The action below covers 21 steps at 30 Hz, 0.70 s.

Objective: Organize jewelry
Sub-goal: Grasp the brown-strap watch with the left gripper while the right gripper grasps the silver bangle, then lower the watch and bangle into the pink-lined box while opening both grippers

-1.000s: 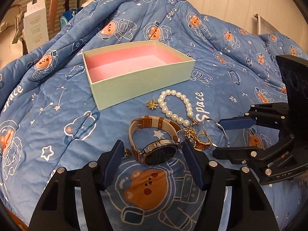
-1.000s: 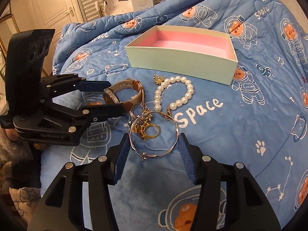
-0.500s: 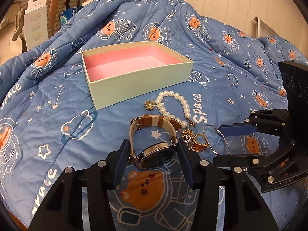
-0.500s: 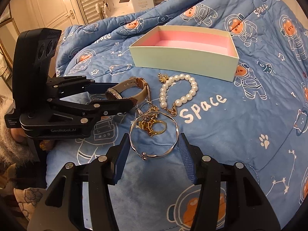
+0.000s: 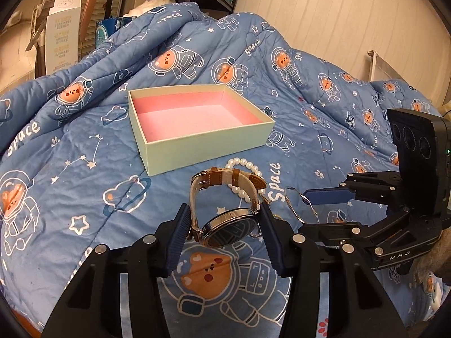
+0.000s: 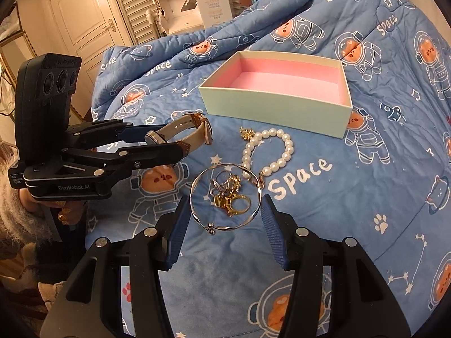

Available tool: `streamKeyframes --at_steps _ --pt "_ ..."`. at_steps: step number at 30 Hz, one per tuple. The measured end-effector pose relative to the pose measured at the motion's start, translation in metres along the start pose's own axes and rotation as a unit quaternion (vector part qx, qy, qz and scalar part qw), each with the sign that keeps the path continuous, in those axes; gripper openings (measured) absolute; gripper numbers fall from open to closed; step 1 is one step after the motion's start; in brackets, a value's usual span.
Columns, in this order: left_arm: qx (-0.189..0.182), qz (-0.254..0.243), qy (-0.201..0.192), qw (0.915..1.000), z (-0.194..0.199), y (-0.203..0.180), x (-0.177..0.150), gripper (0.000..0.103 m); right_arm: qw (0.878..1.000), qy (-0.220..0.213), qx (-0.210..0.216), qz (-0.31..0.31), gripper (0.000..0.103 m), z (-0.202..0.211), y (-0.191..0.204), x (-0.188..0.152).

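The left gripper (image 5: 224,225) grips the watch (image 5: 225,211) above the quilt (image 6: 366,197), while the right gripper (image 6: 224,222) gapes around the bangle (image 6: 225,197).

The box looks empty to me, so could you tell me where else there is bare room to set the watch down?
Box floor is bare; so is quilt right of the pearl bracelet. Crowded: rings inside the bangle.

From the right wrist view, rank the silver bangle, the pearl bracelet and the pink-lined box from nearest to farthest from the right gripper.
1. silver bangle: lying on the quilt directly between the open fingers of the right gripper.
2. pearl bracelet: just beyond the bangle, slightly right.
3. pink-lined box: farthest, behind the bracelet, empty.
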<state>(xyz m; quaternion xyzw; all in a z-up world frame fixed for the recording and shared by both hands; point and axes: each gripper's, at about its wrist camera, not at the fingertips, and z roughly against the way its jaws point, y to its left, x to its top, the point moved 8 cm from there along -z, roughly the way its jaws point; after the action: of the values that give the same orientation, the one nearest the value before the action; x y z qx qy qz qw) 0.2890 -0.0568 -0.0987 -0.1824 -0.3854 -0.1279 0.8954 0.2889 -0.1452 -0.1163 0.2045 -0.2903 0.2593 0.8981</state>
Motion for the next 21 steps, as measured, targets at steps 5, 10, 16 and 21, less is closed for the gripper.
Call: streamKeyframes --at_steps 5,10,16,21 --pt "0.008 -0.004 -0.004 1.0000 0.000 0.012 0.031 0.048 1.000 -0.007 -0.019 0.023 0.052 0.003 -0.012 0.034" --pt "0.021 -0.017 0.005 0.9996 -0.010 0.028 0.069 0.048 0.998 -0.010 -0.047 0.043 0.052 0.000 -0.033 0.076" --pt "0.041 -0.025 0.039 0.9981 -0.043 0.048 0.101 0.048 0.997 0.010 -0.070 0.030 0.052 -0.023 -0.066 0.119" --pt "0.043 -0.015 0.070 0.9965 -0.071 0.059 0.112 0.048 0.995 0.046 -0.083 0.037 0.052 -0.055 -0.085 0.133"
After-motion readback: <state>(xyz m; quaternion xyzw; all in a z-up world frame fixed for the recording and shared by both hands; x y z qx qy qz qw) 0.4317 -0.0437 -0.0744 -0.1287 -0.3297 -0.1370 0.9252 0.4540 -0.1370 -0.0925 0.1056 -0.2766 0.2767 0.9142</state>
